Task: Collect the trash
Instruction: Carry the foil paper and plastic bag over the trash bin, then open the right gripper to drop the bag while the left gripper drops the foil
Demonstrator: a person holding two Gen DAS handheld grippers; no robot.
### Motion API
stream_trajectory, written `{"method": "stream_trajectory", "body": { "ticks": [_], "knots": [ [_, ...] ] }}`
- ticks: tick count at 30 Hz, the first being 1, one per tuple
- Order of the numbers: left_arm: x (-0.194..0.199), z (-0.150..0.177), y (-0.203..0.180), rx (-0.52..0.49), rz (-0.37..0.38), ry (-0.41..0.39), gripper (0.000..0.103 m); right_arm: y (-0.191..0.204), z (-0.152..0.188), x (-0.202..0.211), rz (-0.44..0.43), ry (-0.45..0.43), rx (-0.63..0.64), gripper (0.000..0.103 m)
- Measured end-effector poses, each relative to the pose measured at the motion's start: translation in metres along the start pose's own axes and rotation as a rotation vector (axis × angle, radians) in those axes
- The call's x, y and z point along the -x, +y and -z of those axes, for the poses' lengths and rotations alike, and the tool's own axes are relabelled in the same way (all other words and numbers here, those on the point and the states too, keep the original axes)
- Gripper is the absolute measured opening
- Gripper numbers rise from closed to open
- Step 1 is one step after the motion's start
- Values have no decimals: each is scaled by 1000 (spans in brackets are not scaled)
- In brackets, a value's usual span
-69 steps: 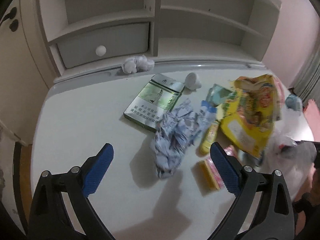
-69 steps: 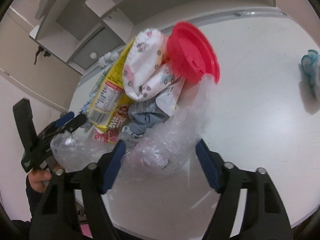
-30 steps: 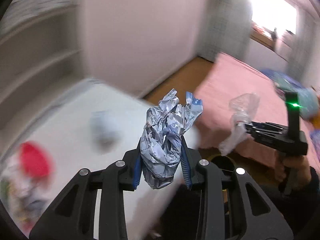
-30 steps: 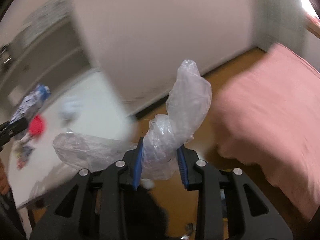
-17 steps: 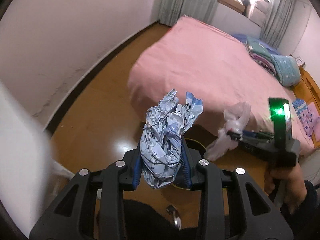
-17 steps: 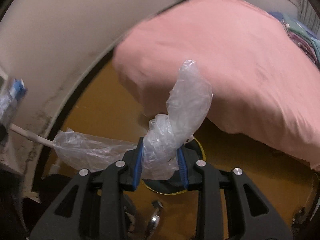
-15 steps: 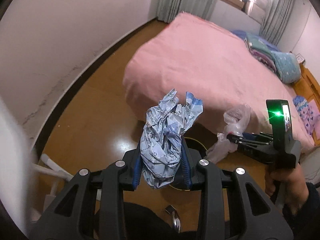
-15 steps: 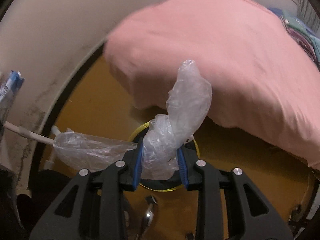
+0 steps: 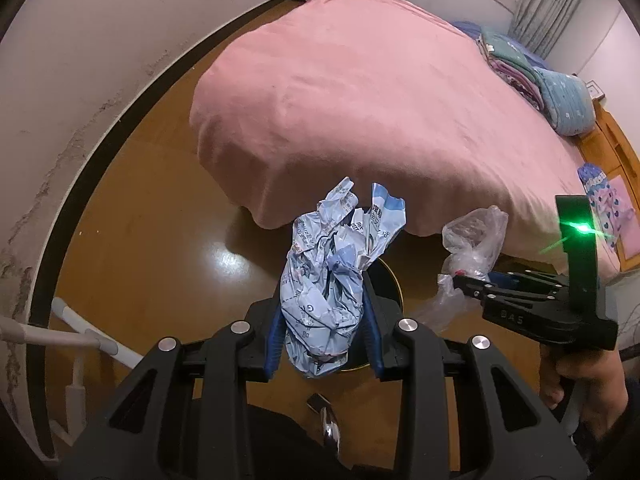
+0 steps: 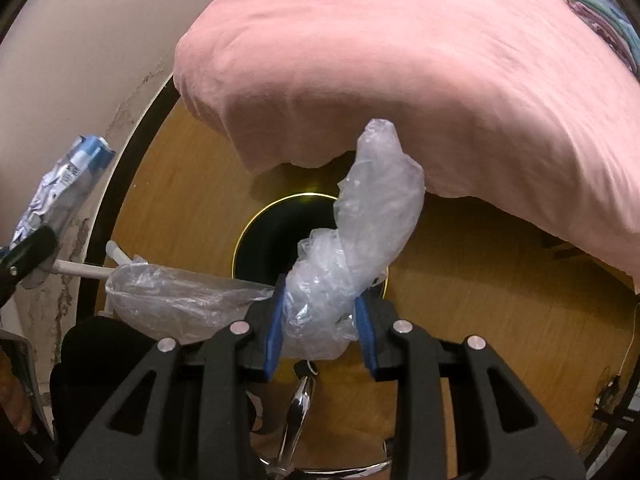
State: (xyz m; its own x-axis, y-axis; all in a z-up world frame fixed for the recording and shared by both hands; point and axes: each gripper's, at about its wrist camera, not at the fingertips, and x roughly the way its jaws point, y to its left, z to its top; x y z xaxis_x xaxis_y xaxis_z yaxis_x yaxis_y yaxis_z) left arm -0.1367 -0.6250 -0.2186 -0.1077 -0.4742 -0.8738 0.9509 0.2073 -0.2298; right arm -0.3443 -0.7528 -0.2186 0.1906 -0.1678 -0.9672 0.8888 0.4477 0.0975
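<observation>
Two hand-held grippers hang over a wooden floor point(image 9: 152, 216) beside a bed with a pink cover point(image 9: 380, 92), each pointing steeply down and each clamped on a piece of trash. The left hand-held gripper point(image 9: 322, 330) squeezes a crumpled blue-and-white wrapper point(image 9: 332, 280) between its blue pads point(image 9: 274, 334), the wrapper's torn top standing up clear of the jaws. In the right wrist view the same wrapper point(image 10: 60, 192) shows at the left edge, against the pale wall point(image 10: 60, 60).

The right hand-held gripper point(image 10: 318, 330) is closed on a twisted clear plastic bag point(image 10: 360, 232); one end of the bag rises above the jaws, and a loose fold trails off to the left. From the left wrist view that gripper point(image 9: 466, 280) appears at the right with the bag point(image 9: 472, 240) bunched at its tip, a green light glowing on its mount and a hand point(image 9: 584, 388) wrapped around its handle.

Directly below both loads sits a round, dark bin with a yellow rim point(image 10: 256, 224), standing on the floor just at the foot of the bed. The plastic bag hangs over its opening; the wrapper hides most of the bin point(image 9: 390, 280) in the left view. A white pipe point(image 9: 48, 336) runs along the foot of the wall.
</observation>
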Motion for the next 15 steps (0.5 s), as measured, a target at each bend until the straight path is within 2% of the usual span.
{"method": "stream_trajectory", "body": {
  "ticks": [2, 4, 6, 7, 15],
  "knots": [
    [-4, 1, -1, 1, 7, 6, 32, -2, -1, 2, -13, -10, 1, 32],
    [-8, 3, 1, -2, 12, 10, 32, -1, 1, 5, -24, -22, 4, 38],
    [-9, 5, -1, -2, 16, 12, 32, 1, 1, 8, -25, -38, 13, 58],
    [-11, 5, 0, -1, 18, 15, 32, 2, 1, 10, -26, -47, 18, 62],
    [-17, 7, -1, 1, 18, 39, 33, -2, -2, 19, -44, -83, -15, 65]
  ]
}}
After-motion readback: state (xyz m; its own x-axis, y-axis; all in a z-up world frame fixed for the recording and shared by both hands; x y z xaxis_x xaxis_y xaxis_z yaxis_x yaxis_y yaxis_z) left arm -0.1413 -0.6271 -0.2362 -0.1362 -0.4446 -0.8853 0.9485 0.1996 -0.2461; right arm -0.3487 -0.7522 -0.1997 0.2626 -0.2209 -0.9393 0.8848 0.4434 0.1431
